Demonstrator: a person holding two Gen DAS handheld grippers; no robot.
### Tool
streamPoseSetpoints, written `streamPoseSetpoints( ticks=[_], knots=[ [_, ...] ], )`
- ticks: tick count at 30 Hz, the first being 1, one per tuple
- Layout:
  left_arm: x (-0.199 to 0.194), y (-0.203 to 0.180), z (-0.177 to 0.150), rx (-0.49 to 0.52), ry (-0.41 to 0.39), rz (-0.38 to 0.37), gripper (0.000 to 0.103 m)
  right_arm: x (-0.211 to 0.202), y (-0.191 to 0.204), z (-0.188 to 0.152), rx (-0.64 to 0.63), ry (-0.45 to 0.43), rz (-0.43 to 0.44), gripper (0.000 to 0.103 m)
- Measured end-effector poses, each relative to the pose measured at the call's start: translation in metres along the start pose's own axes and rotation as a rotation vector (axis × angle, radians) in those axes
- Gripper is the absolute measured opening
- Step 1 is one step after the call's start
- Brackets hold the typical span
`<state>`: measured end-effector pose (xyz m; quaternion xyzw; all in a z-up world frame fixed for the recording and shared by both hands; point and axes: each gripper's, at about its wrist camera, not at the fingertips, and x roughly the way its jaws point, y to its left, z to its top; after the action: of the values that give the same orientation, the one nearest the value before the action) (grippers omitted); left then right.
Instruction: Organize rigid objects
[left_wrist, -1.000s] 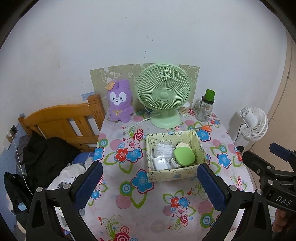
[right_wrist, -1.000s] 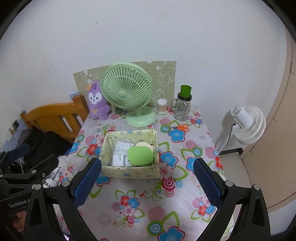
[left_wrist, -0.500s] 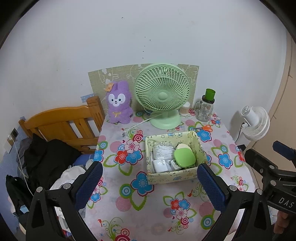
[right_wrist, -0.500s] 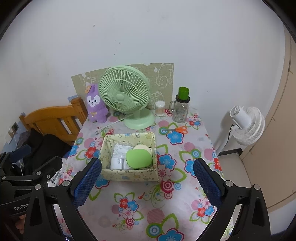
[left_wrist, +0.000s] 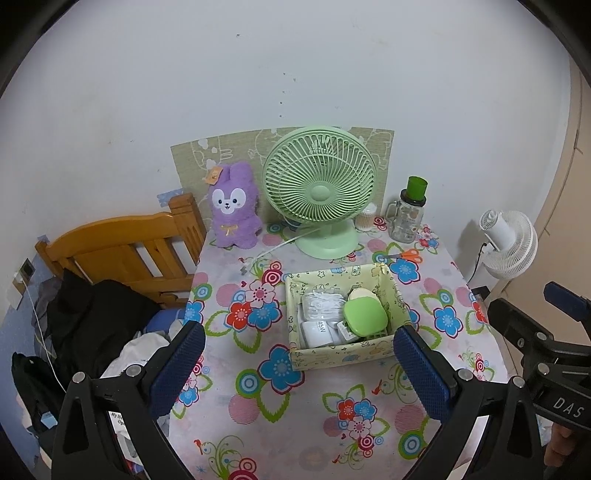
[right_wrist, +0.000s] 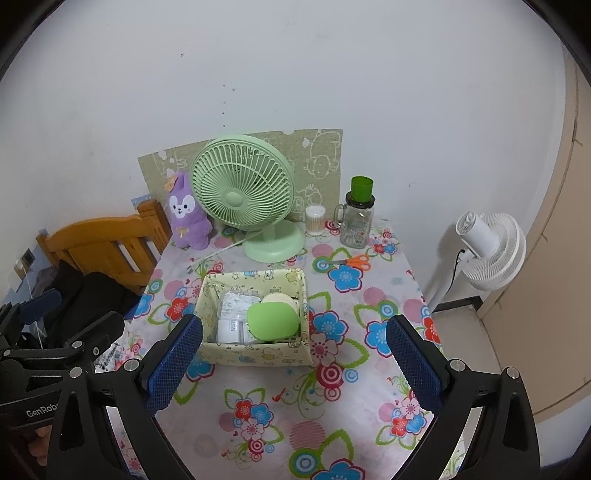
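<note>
Over the last second both grippers have drawn back and up from the box (left_wrist: 341, 317), which now sits smaller and farther off in both views; with the green case (left_wrist: 365, 316) and white adapters (left_wrist: 319, 330) already lying inside it, the sorting looks finished or paused. The left gripper (left_wrist: 295, 365) and right gripper (right_wrist: 293, 358) hover with jaws released, grasping nothing. The flowered surface (left_wrist: 258, 387) also carries a green fan (left_wrist: 320, 192), plush rabbit (left_wrist: 233, 206), jar (left_wrist: 408, 214) and scissors (left_wrist: 402, 255); a wooden bed (left_wrist: 122, 247) stands alongside.
</note>
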<state>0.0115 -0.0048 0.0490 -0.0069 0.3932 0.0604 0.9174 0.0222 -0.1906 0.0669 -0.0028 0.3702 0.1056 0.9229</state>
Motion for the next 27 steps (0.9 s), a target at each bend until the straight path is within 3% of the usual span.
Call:
streamPoseSetpoints(
  ticks=[27],
  knots=[
    [-0.008,0.008,0.013,-0.024,-0.009,-0.006,0.103,0.006,0.006,0.017,-0.045,0.008,-0.012,0.101]
  ],
)
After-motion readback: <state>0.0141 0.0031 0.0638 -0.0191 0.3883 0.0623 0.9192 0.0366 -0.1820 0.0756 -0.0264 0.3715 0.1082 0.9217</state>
